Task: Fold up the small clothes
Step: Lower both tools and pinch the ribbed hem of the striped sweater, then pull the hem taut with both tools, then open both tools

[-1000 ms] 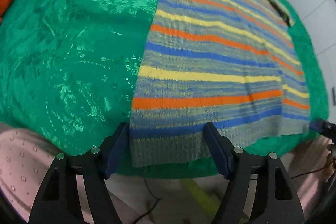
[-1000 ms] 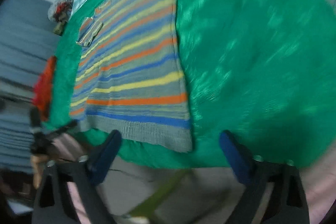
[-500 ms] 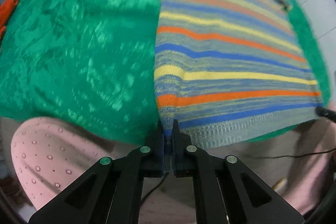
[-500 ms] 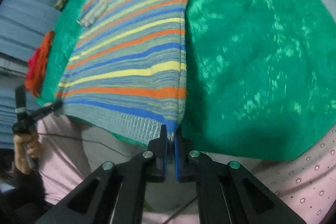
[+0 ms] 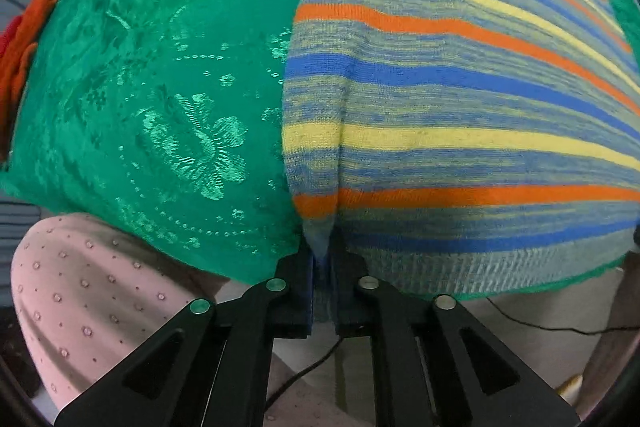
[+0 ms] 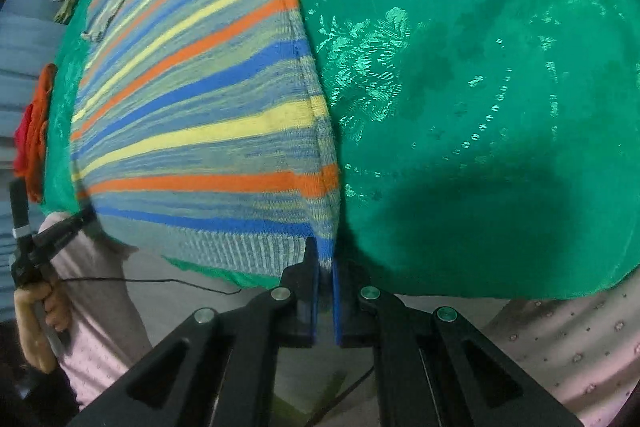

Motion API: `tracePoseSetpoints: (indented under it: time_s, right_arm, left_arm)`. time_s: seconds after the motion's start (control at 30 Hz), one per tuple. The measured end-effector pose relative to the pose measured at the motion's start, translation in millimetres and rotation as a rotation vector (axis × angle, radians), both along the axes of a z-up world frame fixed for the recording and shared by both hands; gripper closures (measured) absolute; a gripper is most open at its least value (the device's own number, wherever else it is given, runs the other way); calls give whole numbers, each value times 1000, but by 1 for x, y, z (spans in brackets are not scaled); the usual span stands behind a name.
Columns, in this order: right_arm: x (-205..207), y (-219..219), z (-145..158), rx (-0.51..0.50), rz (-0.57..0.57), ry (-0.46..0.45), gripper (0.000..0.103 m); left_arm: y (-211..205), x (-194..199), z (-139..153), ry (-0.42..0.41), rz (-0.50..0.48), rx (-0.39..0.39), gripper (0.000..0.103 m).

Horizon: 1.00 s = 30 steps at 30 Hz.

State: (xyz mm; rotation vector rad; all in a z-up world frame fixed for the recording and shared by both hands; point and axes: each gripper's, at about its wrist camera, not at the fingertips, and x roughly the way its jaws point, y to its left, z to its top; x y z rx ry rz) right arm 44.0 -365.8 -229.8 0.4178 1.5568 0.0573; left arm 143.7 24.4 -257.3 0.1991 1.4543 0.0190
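A striped knit sweater (image 5: 460, 99) in grey, blue, yellow and orange lies flat on a green patterned cloth (image 5: 168, 75). My left gripper (image 5: 321, 259) is shut on the sweater's near left hem corner, which is lifted slightly and pinched into a fold. In the right wrist view the same sweater (image 6: 208, 115) spreads to the left, and my right gripper (image 6: 324, 263) is shut on its near right hem corner. The left gripper (image 6: 76, 221) also shows at the far left there, held in a hand.
The green cloth (image 6: 480, 87) covers the whole table, with its near edge hanging just before the grippers. An orange-red garment (image 5: 24, 39) lies at the cloth's left edge, also seen in the right wrist view (image 6: 34, 131). The person's pink dotted clothing (image 5: 92, 307) is below.
A second ago both grippers were open at the hem. They closed on the two hem corners and now hold them, with the cloth drawn closer and slightly raised.
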Motion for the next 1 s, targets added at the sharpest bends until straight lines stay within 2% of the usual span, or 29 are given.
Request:
tracePoseSetpoints:
  time_s: [0.03,0.1,0.13,0.17,0.2,0.23,0.27,0.33,0.37,0.43,0.5,0.53,0.57,0.63,0.7,0.77,0.83,0.9,0.97,1.0]
  right_arm:
    - [1,1,1,-5,2,1,98]
    - [0,1,2,-18,6,13,97]
    - [0,3,4,-21,6,21,86]
    - [-4,1,7,-45,6,43,77]
    - [-6,0,13,-58,10,45,55]
    - [-6,0,13,-58,10,45,46]
    - [-13,-6,35,-74,36,12,46]
    - [-17,-13,60,-101,67,-17,46]
    - [-18,-19,80,-134,95,-43,46]
    - [-17,-28,114,-215,150,-85,46]
    - [-7,-39,162,-353,222,-173,45]
    - [-7,-39,162,-353,222,-173,41]
    - [5,-42,195,-460,296,-277,37]
    - [27,-43,212,-543,378,-416,20]
    - [63,-51,202,-616,450,-572,19]
    - [104,-56,177,-612,472,-623,20]
    - [159,-57,142,-503,490,-588,36]
    - [200,-53,119,-433,477,-564,43]
    - [239,-43,97,-390,465,-555,43]
    - [257,-37,86,-407,475,-547,43]
  left_arm:
    - [-3,0,0,1,4,9,87]
    - [-4,-3,6,-1,13,52,62]
    - [-4,-6,11,-13,18,87,39]
    - [-3,-10,18,-30,17,115,29]
    - [0,-15,27,-45,12,131,28]
    - [1,-19,33,-56,12,140,28]
    - [7,-26,43,-74,19,146,28]
    - [14,-33,64,-132,49,149,28]
    - [19,-36,80,-182,73,143,27]
    - [23,-38,105,-275,107,111,23]
    - [21,-34,124,-387,124,46,19]
    - [22,-34,131,-438,123,9,14]
    - [12,-30,136,-502,114,-44,11]
    - [-2,-15,133,-571,86,-116,10]
    - [-14,-4,111,-585,69,-170,10]
    - [-27,4,88,-522,80,-189,12]
    - [-27,-1,79,-480,99,-217,14]
    - [-25,-14,79,-479,118,-237,13]
    - [-19,-22,76,-481,124,-216,13]
    - [-17,-25,73,-478,128,-191,13]
